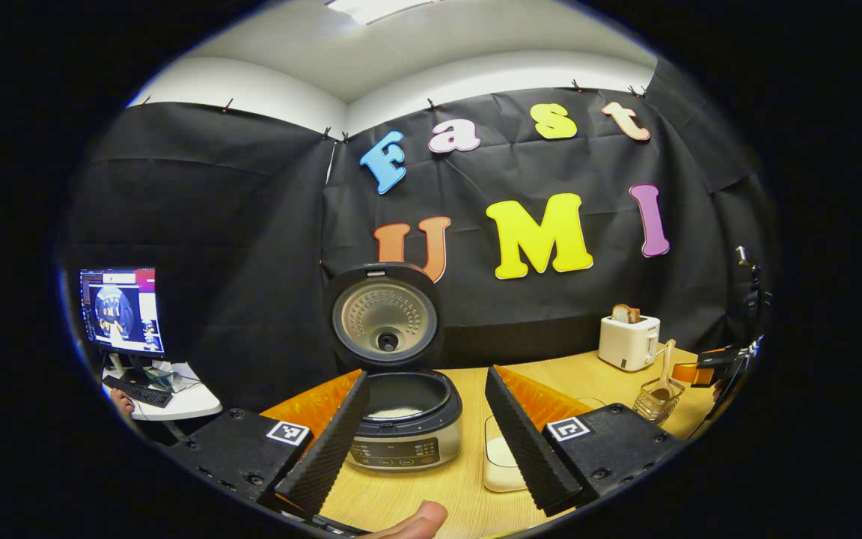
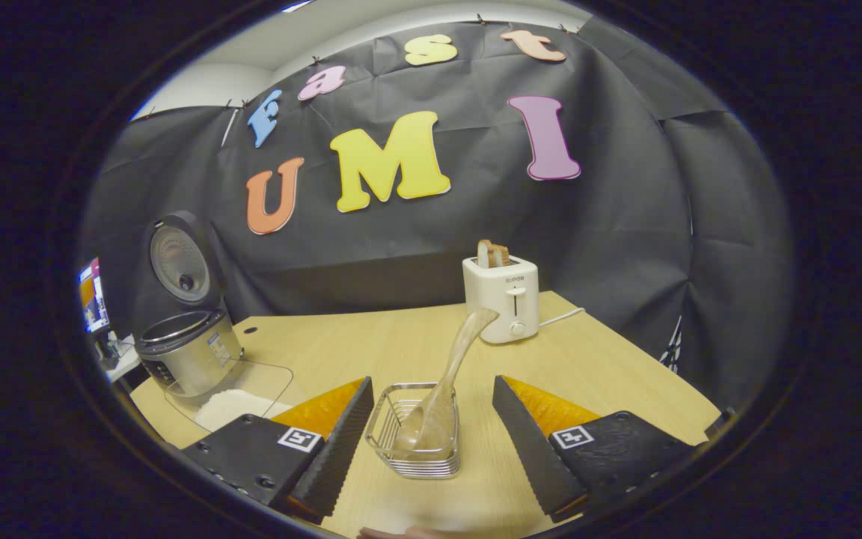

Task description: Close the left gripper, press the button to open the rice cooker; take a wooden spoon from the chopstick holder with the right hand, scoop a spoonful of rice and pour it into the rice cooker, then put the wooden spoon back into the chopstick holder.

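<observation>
Now the rice cooker (image 1: 403, 419) is sitting lid-up on the wooden desk (image 1: 438, 494), w/ the rice container (image 1: 502, 457) just beside it. Left gripper (image 1: 427, 442) is hanging wide, holding nothing. Right gripper (image 2: 431, 442) is spreading wide around the chopstick holder (image 2: 417, 430), wooden spoon (image 2: 446, 389) leaning inside. Toaster (image 2: 509, 298) is standing near the black cloth wall; monitor (image 1: 121, 311) is glowing on a side table.

A ceiling lamp (image 1: 371, 7) is lighting the booth evenly; fisheye edges are bending, shadows staying soft, focus sharp.
</observation>
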Motion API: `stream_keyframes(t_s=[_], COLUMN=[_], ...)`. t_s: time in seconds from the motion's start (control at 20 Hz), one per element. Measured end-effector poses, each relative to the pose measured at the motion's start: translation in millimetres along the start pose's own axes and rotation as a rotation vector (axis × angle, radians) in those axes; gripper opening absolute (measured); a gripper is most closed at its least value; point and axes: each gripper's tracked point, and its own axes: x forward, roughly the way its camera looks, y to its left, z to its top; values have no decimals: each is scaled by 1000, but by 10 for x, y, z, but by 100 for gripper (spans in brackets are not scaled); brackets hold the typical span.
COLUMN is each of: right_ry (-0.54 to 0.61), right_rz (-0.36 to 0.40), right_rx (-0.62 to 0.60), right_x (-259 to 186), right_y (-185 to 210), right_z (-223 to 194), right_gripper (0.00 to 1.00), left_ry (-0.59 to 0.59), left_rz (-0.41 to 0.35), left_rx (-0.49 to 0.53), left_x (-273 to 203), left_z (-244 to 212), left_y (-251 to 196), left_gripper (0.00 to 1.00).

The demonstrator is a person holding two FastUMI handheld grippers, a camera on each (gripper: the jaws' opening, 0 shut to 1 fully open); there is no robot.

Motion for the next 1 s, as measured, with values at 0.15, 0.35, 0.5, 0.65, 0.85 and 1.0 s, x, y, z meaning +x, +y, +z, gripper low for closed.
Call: stream_keyframes(t_s=[0.15, 0.35, 0.5, 0.65, 0.85, 1.0], right_ry=[30, 124, 191, 241, 238, 284], right_rz=[2, 23, 24, 10, -11, -23], right_rx=[20, 33, 51, 63, 22, 23], right_x=[194, 714, 1049, 1243, 1299, 1380], right_y=[-62, -58, -56, -74, -61, -71], right_z=[10, 26, 42, 24, 50, -46], right_gripper=[96, 96, 93, 81, 67, 36], left_ry=[5, 32, 23, 32, 35, 28], left_rz=[-3, -18, 3, 1, -10, -16], left_rx=[15, 27, 18, -7, 5, -4], left_x=[30, 62, 73, 85, 128, 121], left_z=[-23, -121, -98, -122, -150, -140], left_y=[-9, -77, 7, 38, 40, 20], left_gripper=[99, 99, 99, 99, 99, 99])
